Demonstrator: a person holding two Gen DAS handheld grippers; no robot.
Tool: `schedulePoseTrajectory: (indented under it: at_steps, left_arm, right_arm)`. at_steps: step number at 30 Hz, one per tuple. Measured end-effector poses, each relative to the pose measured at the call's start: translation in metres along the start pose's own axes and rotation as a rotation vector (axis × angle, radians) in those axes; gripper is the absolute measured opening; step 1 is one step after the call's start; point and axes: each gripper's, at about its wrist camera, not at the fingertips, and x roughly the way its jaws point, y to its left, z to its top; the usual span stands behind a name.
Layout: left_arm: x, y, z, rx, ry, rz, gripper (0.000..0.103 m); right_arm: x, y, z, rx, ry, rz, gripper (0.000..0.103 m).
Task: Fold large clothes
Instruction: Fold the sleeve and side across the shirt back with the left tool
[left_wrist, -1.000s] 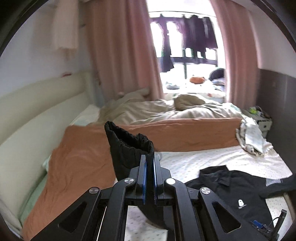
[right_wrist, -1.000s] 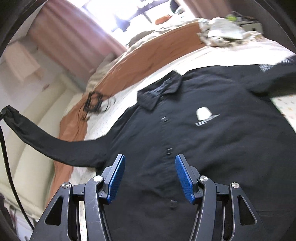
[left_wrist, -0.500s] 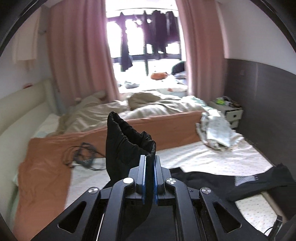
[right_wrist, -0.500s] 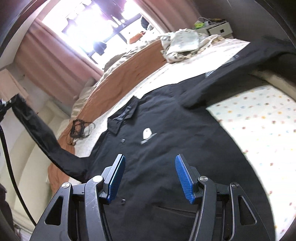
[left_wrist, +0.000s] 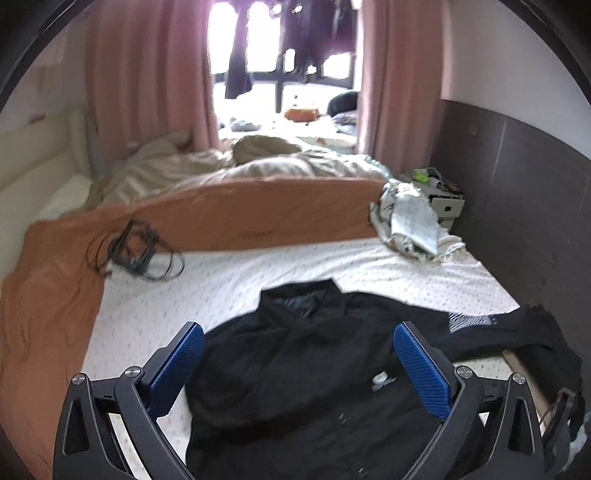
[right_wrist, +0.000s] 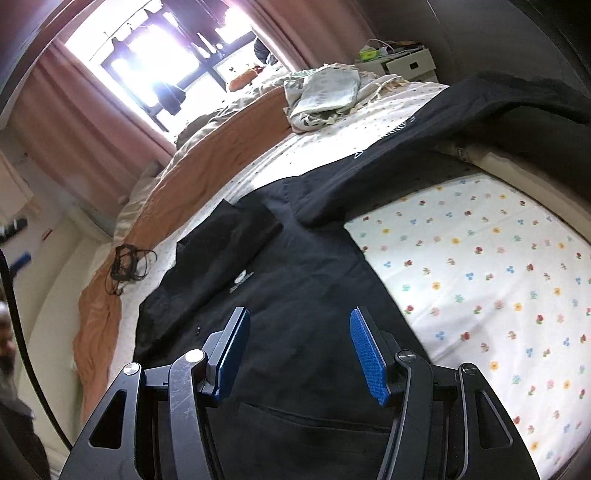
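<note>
The black shirt (left_wrist: 317, 376) is lying front-up on the flowered bed sheet (right_wrist: 480, 280), its near sleeve now lying folded in over the chest. The left gripper (left_wrist: 295, 369) is hovering just above the shirt, its fingers having just sprung wide, with nothing between them. The right gripper (right_wrist: 295, 354) is waiting half-open and empty over the shirt's lower front. The other sleeve (right_wrist: 498, 107) is still trailing off the bed's edge; I'd judge it needs pinching near the cuff next. Beyond the shirt's collar a cable tangle (left_wrist: 136, 251) and an orange blanket (left_wrist: 240, 214) are lying, then pink curtains (left_wrist: 147, 74) are framing the window.
</note>
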Motion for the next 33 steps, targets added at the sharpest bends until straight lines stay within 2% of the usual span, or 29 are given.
schedulePoseTrajectory:
  at_steps: [10, 18, 26, 33]
  left_arm:
    - [-0.005, 0.078, -0.072, -0.137, 0.065, 0.051, 0.103]
    - [-0.009, 0.106, -0.115, -0.188, 0.085, 0.081, 0.103]
    - [0.011, 0.102, -0.133, -0.186, 0.121, 0.08, 0.103]
    - [0.053, 0.064, -0.127, -0.103, 0.165, 0.049, 0.103]
  right_arm:
    - [-0.006, -0.001, 0.018, -0.062, 0.013, -0.083, 0.057]
    - [-0.024, -0.019, 0.048, -0.103, -0.006, -0.158, 0.057]
    - [-0.05, -0.039, 0.082, -0.133, -0.049, -0.215, 0.058]
    - [-0.07, -0.081, 0.108, -0.091, -0.08, -0.28, 0.058]
